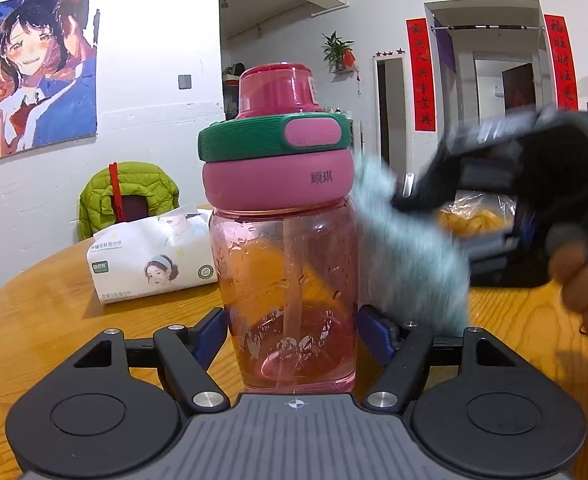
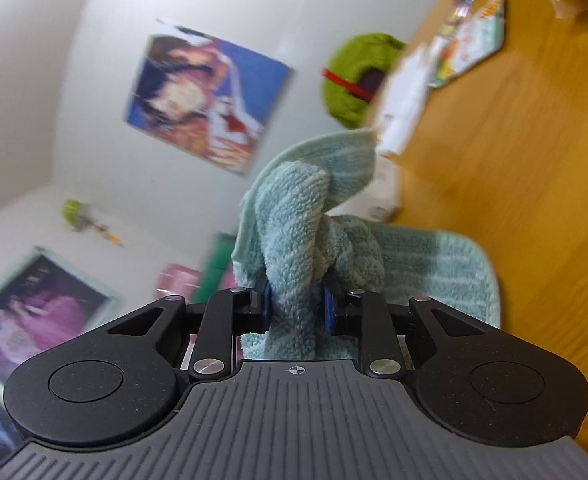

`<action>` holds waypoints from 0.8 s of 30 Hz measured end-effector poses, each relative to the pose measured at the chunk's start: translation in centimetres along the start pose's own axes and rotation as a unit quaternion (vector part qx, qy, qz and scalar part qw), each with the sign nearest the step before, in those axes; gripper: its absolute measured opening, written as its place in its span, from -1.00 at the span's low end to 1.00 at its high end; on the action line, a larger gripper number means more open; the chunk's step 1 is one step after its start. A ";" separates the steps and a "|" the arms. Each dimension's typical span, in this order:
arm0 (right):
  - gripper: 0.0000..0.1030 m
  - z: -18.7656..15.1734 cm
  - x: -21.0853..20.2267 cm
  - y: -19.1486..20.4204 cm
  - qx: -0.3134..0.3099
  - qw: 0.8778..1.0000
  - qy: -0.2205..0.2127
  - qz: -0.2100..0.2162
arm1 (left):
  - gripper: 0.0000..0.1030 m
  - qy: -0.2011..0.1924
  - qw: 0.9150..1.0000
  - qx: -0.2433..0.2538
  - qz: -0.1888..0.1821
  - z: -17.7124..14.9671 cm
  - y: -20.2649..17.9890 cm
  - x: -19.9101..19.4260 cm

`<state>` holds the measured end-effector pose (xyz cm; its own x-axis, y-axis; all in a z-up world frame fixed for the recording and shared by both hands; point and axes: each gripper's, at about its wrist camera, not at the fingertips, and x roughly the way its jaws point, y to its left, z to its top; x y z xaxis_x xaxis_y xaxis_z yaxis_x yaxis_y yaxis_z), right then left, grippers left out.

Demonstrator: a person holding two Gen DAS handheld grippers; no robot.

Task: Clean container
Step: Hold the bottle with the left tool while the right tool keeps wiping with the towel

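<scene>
A pink see-through bottle (image 1: 290, 280) with a pink and green lid stands upright on the wooden table (image 1: 34, 320). My left gripper (image 1: 292, 340) is shut on the bottle's lower body. My right gripper (image 2: 295, 306) is shut on a light blue towel (image 2: 301, 240). In the left wrist view the right gripper (image 1: 525, 168) is blurred to the right of the bottle, and the towel (image 1: 409, 252) hangs against the bottle's right side. In the right wrist view a blurred part of the bottle's lid (image 2: 214, 268) shows to the left of the towel.
A white tissue pack (image 1: 150, 256) lies behind the bottle at the left. A green jacket (image 1: 130, 192) hangs on a chair beyond the table. A plastic bag of yellow food (image 1: 473, 216) lies at the right. Booklets (image 2: 473, 36) lie on the table.
</scene>
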<state>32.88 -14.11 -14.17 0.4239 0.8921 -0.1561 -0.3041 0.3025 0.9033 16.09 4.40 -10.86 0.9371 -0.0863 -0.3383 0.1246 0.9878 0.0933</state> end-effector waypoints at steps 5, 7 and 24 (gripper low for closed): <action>-0.50 -0.1 2.0 -1.0 -0.017 0.992 0.051 -0.116 | 0.35 0.000 1.000 -0.002 0.000 0.0 0.1 0.0; -0.50 -0.1 2.0 -1.1 -0.024 0.991 0.053 -0.123 | 0.35 0.001 1.000 -0.007 0.001 0.0 0.1 0.0; -0.49 1.3 1.5 -1.0 -0.004 0.998 -0.030 -0.051 | 0.56 -0.006 0.999 0.011 0.043 -0.1 -2.9 -1.6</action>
<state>34.88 -13.52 -14.80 0.5031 0.8350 -0.2229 -0.2636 0.3938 0.8806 14.20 1.64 -10.74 0.9482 -0.0037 -0.3176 0.0514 0.9885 0.1419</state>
